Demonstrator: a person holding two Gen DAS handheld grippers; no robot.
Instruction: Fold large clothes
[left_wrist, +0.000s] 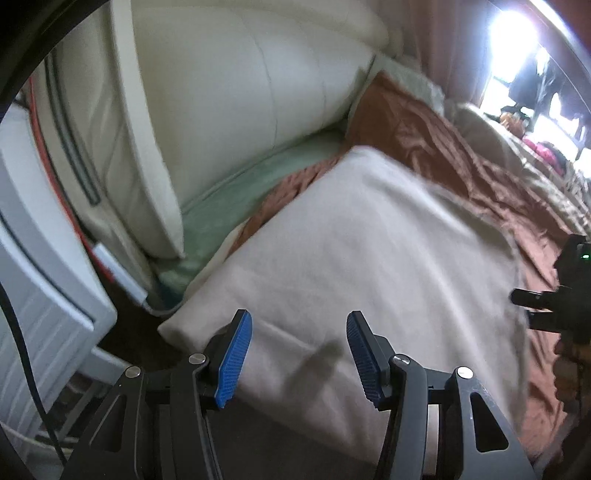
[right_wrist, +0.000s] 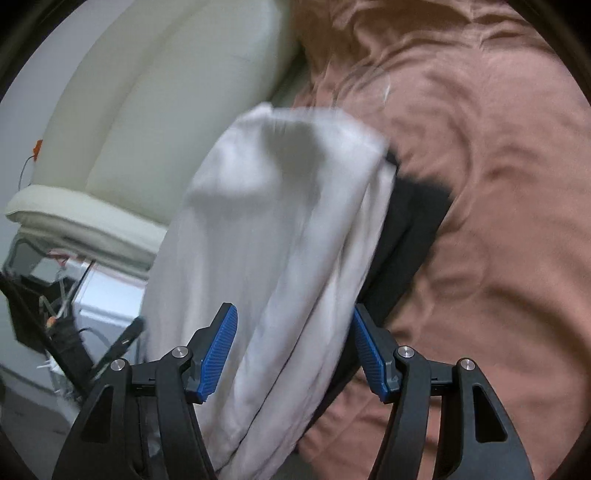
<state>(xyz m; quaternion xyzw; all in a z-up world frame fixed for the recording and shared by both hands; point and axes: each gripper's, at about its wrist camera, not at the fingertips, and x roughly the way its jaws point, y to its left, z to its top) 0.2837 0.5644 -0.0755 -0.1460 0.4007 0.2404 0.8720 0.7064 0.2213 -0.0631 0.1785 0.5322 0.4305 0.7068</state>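
- The left tongs (left_wrist: 299, 354) stand wide open with nothing between the blue pads (left_wrist: 234, 360); they hover over the near edge of a cream cloth (left_wrist: 362, 258).
- That cream cloth lies spread flat on the bed, over a rust-brown sheet (left_wrist: 461, 162) that is creased and rumpled.
- In the left wrist view the cloth's left edge runs along the side of the bed, near a pale green cover (left_wrist: 258, 173) and a cream padded headboard (left_wrist: 240, 85).
- A white cabinet (left_wrist: 40, 266) stands beside the bed at the left, with a dark cable across it.
- The right tongs (right_wrist: 293, 349) are also spread wide; a white garment (right_wrist: 280, 236) hangs bunched in long folds between the pads (right_wrist: 218, 354), but they do not pinch it, and what holds it up I cannot tell.
- Behind the white garment on its right lies something black (right_wrist: 413, 229), touching it; blur hides what it is.
- Under both spreads the brown sheet (right_wrist: 480, 184).
- The right tongs' black body (left_wrist: 554, 295) shows at the right edge of the left wrist view, over the cloth's far side.
- Both views are motion-blurred.
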